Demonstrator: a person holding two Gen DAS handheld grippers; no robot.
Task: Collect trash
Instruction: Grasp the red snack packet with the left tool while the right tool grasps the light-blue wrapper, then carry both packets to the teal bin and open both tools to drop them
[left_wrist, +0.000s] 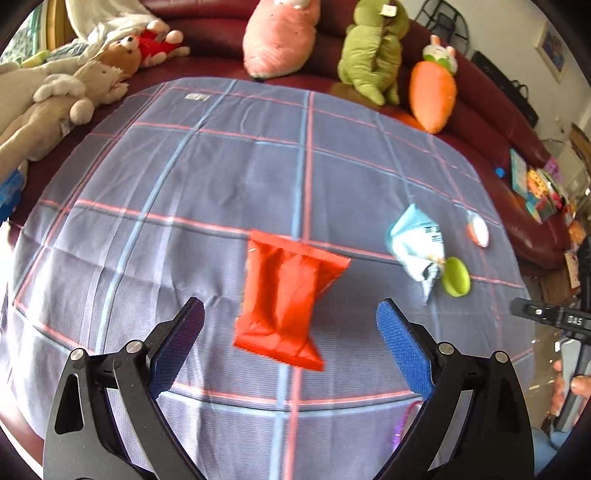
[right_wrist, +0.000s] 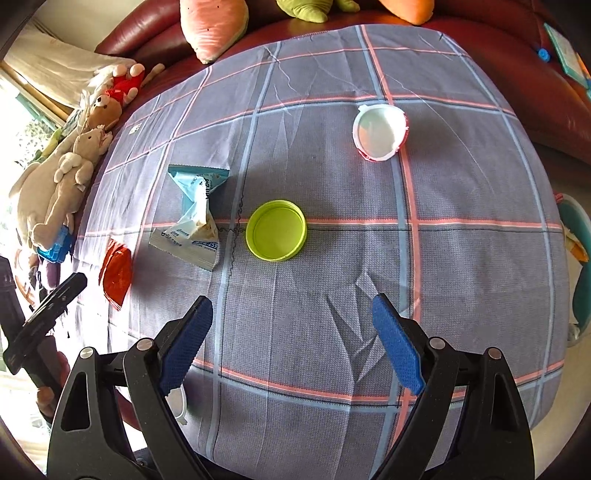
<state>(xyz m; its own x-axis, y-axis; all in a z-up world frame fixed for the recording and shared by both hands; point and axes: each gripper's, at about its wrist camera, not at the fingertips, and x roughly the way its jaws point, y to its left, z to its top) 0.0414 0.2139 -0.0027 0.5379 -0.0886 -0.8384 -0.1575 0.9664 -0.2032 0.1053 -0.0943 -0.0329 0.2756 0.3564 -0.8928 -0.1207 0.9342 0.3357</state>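
Plaid cloth (right_wrist: 332, 280), grey-violet with pink and pale blue lines, covers the counter beneath us, creased and woven-looking. Nearest to us, the left gripper (left_wrist: 290, 314) has its fingers (left_wrist: 404, 350) spread wide, blue textured pads on black arms, nothing between them but air. Just beyond the tips lies the red wrapper (left_wrist: 286, 299), a glossy, crinkled foil pouch with a pleated back seam, lying flat on the cloth and a bit blurred in our left view.

Over on the right gripper (right_wrist: 291, 310), we see the same story: fingers (right_wrist: 395, 339) splayed apart, empty, hovering above bare cloth. Ahead of them sits the green lid (right_wrist: 276, 230), a round lime plastic cap, open side up, with a raised rim. Just to its left, the blue wrapper (right_wrist: 194, 214), a pale blue and white packet, twisted and crumpled in the middle, lies nearly touching the lid. Further out and to the right, we have the white cup (right_wrist: 380, 133), a shallow round plastic tub with a red outside, tipped on its side.

Past the counter's far edge, a dark red leather sofa (left_wrist: 495, 110) curves round, lined with soft toys: a pink plush (left_wrist: 279, 37), a green plush (left_wrist: 373, 48), an orange carrot plush (left_wrist: 432, 92), and a tan bear (left_wrist: 107, 70) on the left.
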